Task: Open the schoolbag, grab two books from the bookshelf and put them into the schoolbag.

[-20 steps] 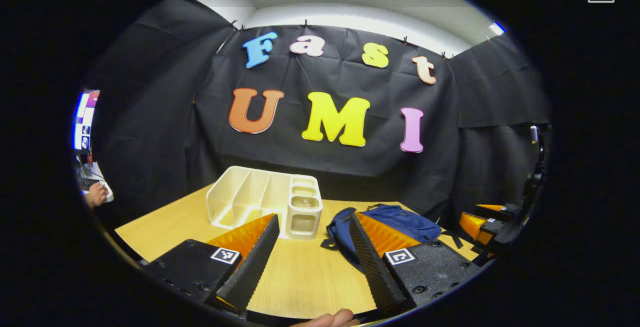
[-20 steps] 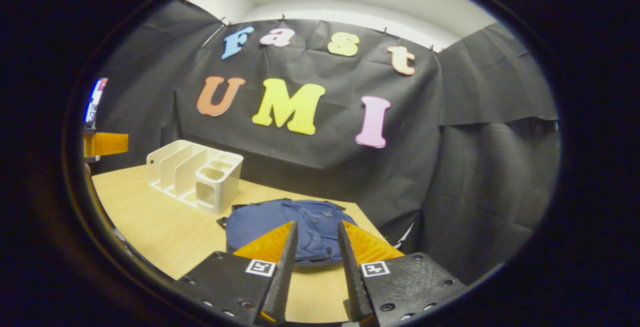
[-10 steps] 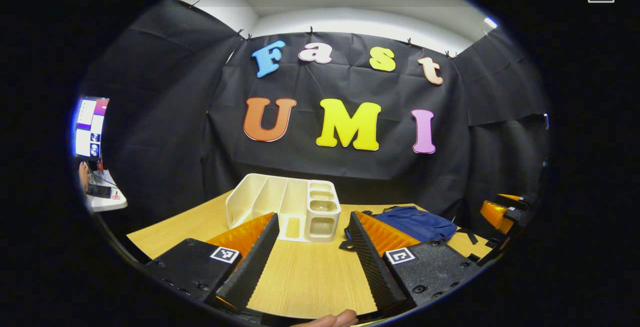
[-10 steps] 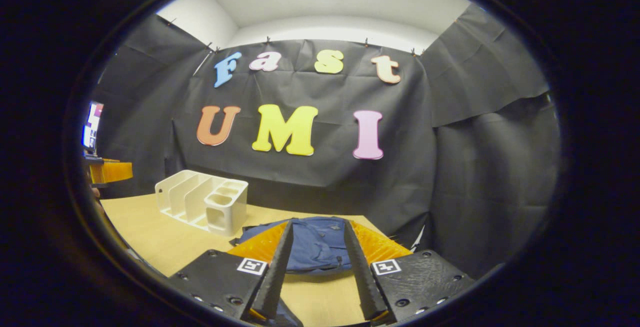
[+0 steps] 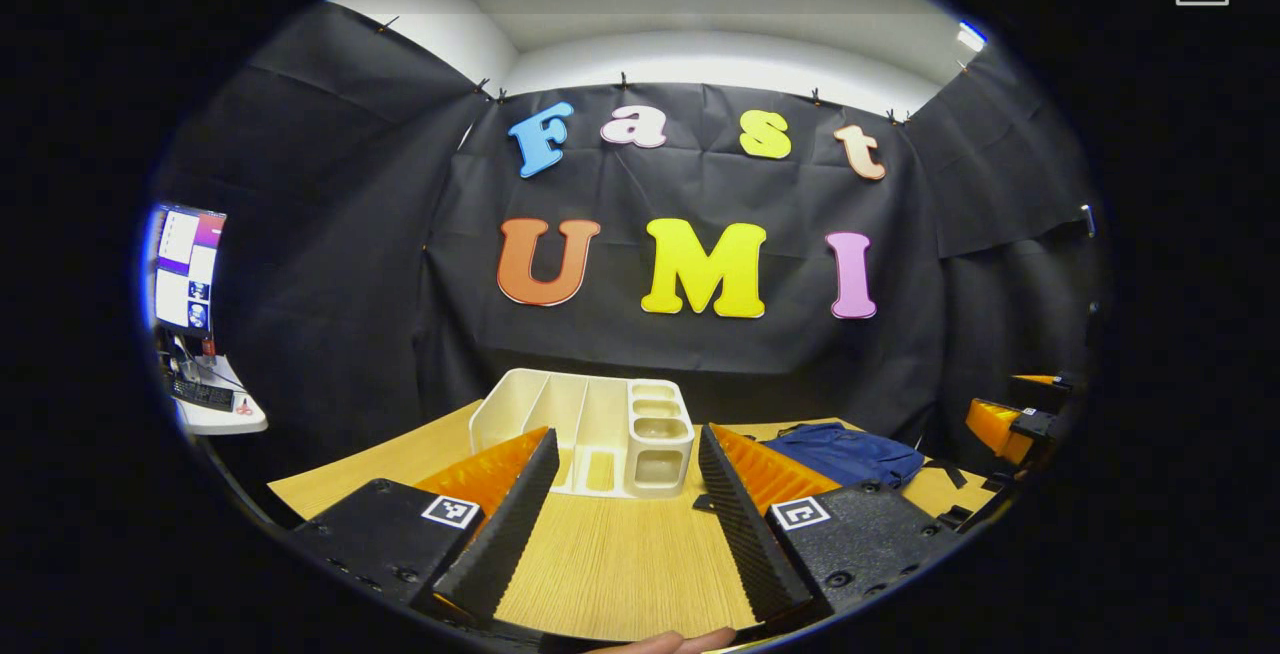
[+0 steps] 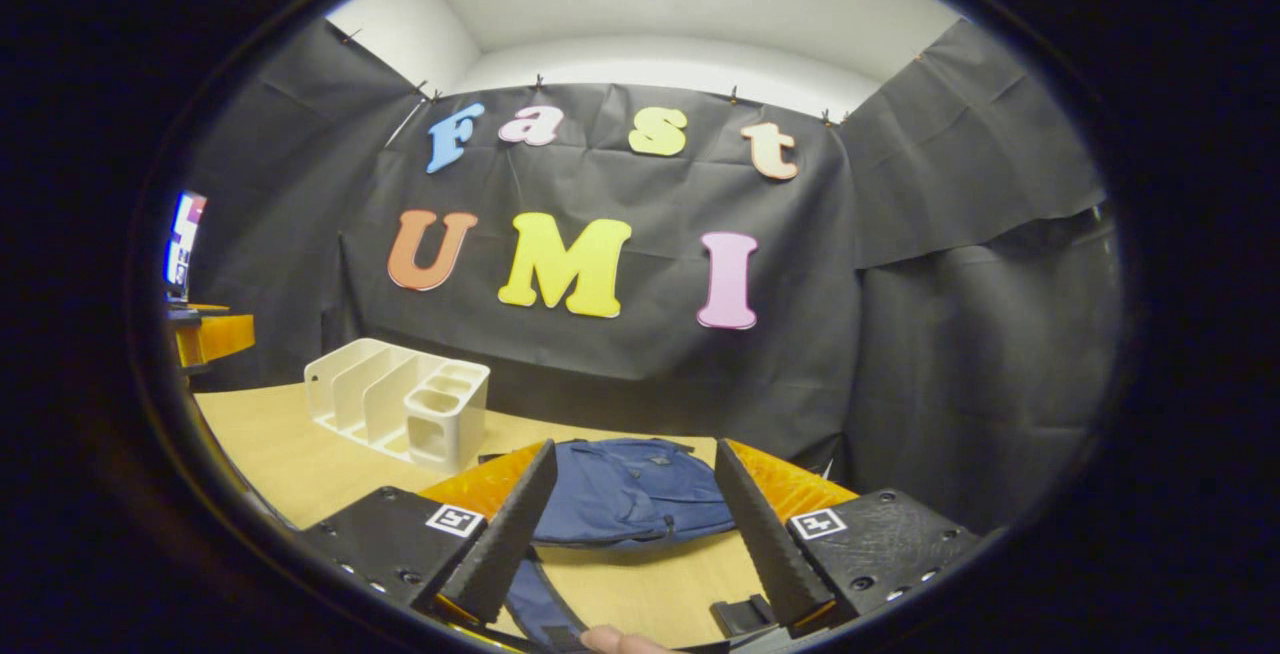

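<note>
Both grippers hover wide open, holding nothing: right gripper (image 6: 632,494) frames the flat, closed schoolbag (image 6: 630,490) at 12 o'clock, left gripper (image 5: 622,479) faces the bookshelf (image 5: 590,424), apparently bookless.

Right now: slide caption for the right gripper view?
Open right gripper facing flat blue fabric schoolbag, white plastic bookshelf beyond.

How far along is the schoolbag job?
Nothing looks done. The blue fabric schoolbag lies flat on the wooden table; whether it is zipped I cannot tell. The white plastic bookshelf holds no visible books. The left hand-held gripper and right hand-held gripper are open, holding nothing. Opening the bag and loading books remain.
</note>
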A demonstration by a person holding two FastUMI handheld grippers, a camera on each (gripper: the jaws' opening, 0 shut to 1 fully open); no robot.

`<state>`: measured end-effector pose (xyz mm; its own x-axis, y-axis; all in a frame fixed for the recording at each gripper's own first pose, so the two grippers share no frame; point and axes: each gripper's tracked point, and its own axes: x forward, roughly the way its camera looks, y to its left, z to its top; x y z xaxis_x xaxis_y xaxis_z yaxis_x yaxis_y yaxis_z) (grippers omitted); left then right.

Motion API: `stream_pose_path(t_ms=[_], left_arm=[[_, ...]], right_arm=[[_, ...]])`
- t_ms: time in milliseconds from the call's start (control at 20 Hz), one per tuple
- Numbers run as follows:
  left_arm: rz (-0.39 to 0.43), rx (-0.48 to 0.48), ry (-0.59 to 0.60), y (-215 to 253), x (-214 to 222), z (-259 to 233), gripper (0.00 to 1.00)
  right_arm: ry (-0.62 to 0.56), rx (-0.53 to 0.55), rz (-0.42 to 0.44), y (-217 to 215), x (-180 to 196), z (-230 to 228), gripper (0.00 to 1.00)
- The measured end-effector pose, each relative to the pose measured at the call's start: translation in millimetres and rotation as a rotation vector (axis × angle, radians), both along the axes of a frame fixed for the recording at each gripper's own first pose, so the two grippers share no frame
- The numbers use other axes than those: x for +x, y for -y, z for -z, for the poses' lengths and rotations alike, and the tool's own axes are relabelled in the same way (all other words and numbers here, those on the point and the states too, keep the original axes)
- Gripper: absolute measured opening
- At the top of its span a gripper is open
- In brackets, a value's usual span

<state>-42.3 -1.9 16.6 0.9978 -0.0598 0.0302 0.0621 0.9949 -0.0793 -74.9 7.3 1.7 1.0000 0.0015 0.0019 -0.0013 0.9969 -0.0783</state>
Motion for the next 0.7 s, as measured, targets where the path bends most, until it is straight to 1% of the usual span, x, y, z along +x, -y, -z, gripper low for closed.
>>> stream_pose_path(t_ms=[100,150,200,250,450,550,600,650,700], left_arm=[[0.018,-0.006,-0.013,5.2,0.5,3.1,0.90],[0.024,-0.009,-0.019,6.6,0.7,4.7,0.90],[0.028,-0.007,-0.023,6.2,2.9,5.9,0.90],[0.030,-0.001,-0.023,6.3,2.7,6.7,0.90],[0.011,0.033,-0.030,3.2,5.8,10.9,0.90],[0.008,0.039,-0.028,3.3,6.4,11.0,0.90],[0.001,0.037,-0.026,1.7,6.0,10.2,0.90],[-0.002,0.034,-0.020,1.7,6.7,8.7,0.90],[-0.002,0.030,-0.013,1.8,5.0,7.0,0.90]], right_arm=[[-0.003,-0.001,0.005,-2.4,-0.5,-0.9,0.92],[-0.002,0.002,0.005,-3.6,-0.7,-2.6,0.95],[-0.003,0.002,0.007,-5.9,-1.4,-3.0,0.95],[-0.002,-0.001,0.006,-7.2,-2.1,-3.9,0.92],[0.014,-0.023,0.015,-8.2,-6.2,-11.1,0.95],[0.021,-0.049,0.028,-6.9,-6.1,-11.0,0.95],[0.020,-0.060,0.033,-6.0,-6.7,-10.6,0.92],[0.017,-0.063,0.033,-6.9,-6.6,-10.0,0.92],[0.013,-0.063,0.036,-7.1,-6.1,-9.6,0.99]])
